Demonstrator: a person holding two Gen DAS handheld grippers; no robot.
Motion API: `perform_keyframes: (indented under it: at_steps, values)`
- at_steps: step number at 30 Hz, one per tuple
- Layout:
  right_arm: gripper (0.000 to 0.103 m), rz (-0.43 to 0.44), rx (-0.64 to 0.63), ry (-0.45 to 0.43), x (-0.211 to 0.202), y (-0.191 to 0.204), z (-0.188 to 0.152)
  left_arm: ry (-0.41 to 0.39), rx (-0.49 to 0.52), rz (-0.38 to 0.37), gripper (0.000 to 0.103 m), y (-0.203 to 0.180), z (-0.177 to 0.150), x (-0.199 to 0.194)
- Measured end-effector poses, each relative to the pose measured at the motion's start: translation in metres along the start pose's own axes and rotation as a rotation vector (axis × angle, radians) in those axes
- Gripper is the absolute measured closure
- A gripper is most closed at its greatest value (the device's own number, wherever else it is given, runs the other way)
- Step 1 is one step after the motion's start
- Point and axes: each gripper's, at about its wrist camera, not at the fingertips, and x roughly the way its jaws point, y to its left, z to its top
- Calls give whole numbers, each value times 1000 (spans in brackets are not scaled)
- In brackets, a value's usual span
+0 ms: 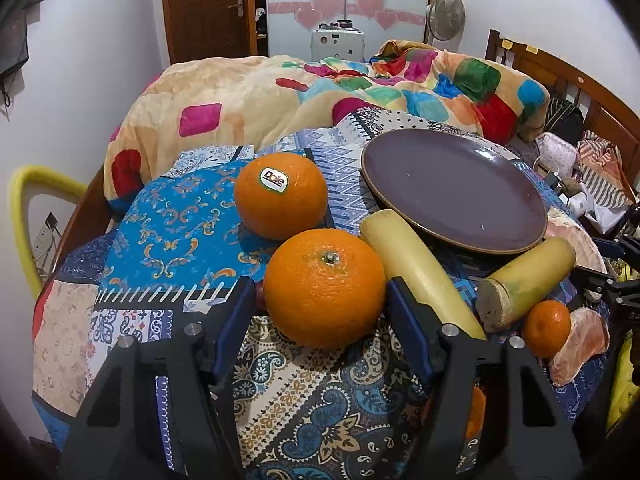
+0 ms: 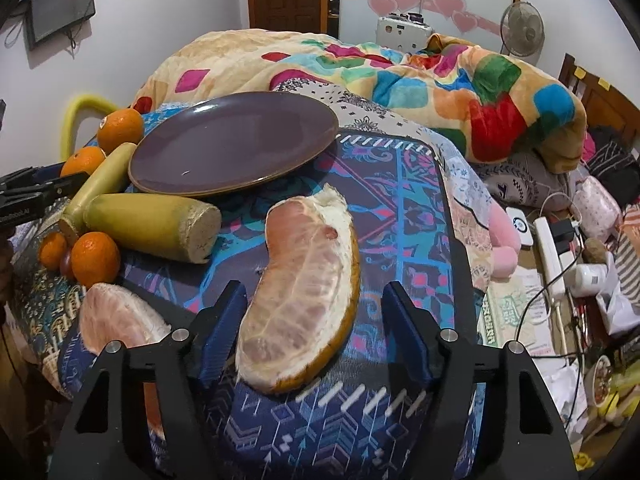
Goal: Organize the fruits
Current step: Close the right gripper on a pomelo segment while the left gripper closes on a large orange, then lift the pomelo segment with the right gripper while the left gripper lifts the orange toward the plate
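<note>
The left gripper (image 1: 322, 300) is spread wide, and a large orange (image 1: 325, 288) lies on the patterned cloth (image 1: 168, 232) between its two blue pads. The left pad (image 1: 234, 320) stands a little apart from the fruit; the right pad (image 1: 404, 320) is very near its side, but I cannot tell if it touches. Behind this fruit sits a second orange with a Dole sticker (image 1: 281, 195). To the right of them a pale yellow sugarcane piece (image 1: 416, 268) lies with its far end against the rim of the dark purple plate (image 1: 452, 188), which has nothing on it. A second sugarcane piece (image 1: 524, 280) lies further right, its cut end toward the camera, and just beside it are a small mandarin (image 1: 547, 328) and a peeled pomelo segment (image 1: 580, 346).

The right gripper (image 2: 316, 320) is also released, with the jaws far apart. A big peeled pomelo wedge (image 2: 304, 296), pink flesh with white pith and a strip of yellow rind along one edge, lies on the cloth between the fingers; the left pad (image 2: 222, 324) is just beside it and the right pad (image 2: 406, 328) is well apart. In this view the plate stands behind the wedge, not touching it. Another pomelo piece (image 2: 120, 320) lies at the left, partly hidden by the gripper body.

A colourful blanket (image 2: 400, 76) is heaped behind the cloth, and a white power strip (image 2: 550, 252) with cables lies among the clutter at the right
</note>
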Motion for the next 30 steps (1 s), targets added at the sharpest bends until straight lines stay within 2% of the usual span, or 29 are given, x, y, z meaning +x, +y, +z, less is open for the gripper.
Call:
perform_keyframes:
  at_steps: [2, 7, 13, 18, 22, 28, 29, 30]
  values:
    - [40, -11, -6, -5, 5, 1, 4, 2, 0, 0, 36, 0, 1, 1]
    - [54, 2, -20, -18, 11, 3, 12, -6, 15, -2, 40, -3, 1, 2]
    - [56, -7, -43, -27, 8, 4, 10, -15, 32, -1, 41, -6, 1, -4]
    - [56, -16, -28, -45, -1, -1, 10, -59, 44, -8, 42, -9, 5, -21]
    - [56, -20, -15, -81, -15, -5, 15, -98, 66, -5, 43, -18, 14, -35]
    - [56, -20, -15, -158, -36, -6, 33, -129, 58, -40, 45, -25, 33, -45]
    - [56, -19, -15, -170, -39, -7, 37, -135, 59, -42, 46, -26, 35, -46]
    - [56, -19, -14, -188, -42, -6, 42, -143, 62, -43, 53, -28, 39, -47]
